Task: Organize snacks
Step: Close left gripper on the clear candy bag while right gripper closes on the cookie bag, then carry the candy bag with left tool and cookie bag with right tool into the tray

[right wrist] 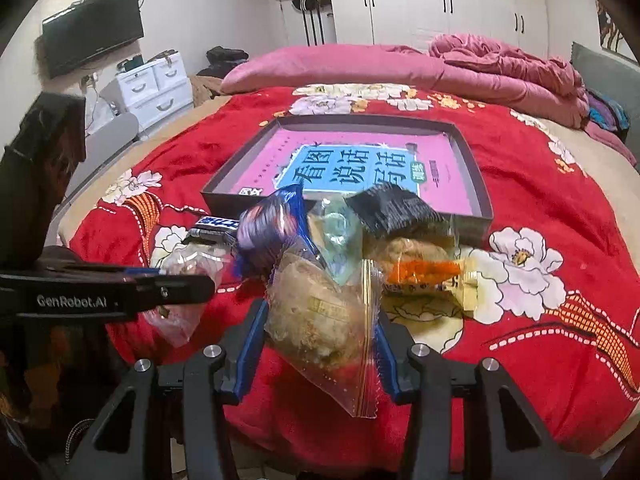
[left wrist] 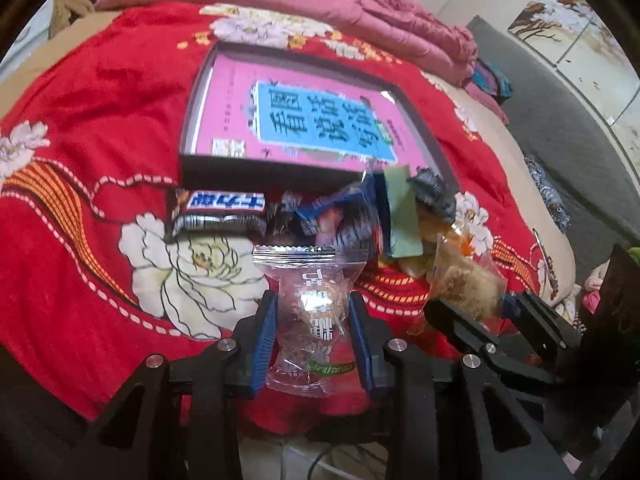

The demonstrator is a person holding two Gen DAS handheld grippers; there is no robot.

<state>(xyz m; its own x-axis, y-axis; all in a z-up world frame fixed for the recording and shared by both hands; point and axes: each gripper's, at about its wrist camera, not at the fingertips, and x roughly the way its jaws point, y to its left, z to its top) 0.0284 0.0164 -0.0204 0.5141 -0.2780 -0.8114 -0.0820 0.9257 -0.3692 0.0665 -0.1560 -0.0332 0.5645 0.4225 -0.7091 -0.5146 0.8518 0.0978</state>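
My left gripper [left wrist: 314, 312] is shut on a clear-wrapped snack [left wrist: 310, 280] and holds it above the red bedspread; it shows at the left of the right wrist view [right wrist: 188, 280]. My right gripper [right wrist: 320, 320] is shut on a clear packet with a brown pastry [right wrist: 316, 312], which also shows in the left wrist view [left wrist: 468, 284]. A pile of snacks lies in front of a dark shallow box [left wrist: 192, 136] [right wrist: 476, 168] with a pink book inside: a dark chocolate bar [left wrist: 220, 208], a blue packet [right wrist: 272, 224], a green packet [left wrist: 402, 216], a black packet [right wrist: 396, 208].
The red floral bedspread [left wrist: 80, 200] covers the bed. Folded pink quilts [right wrist: 500, 68] lie behind the box. A white drawer unit [right wrist: 156, 84] and a TV [right wrist: 92, 32] stand left of the bed.
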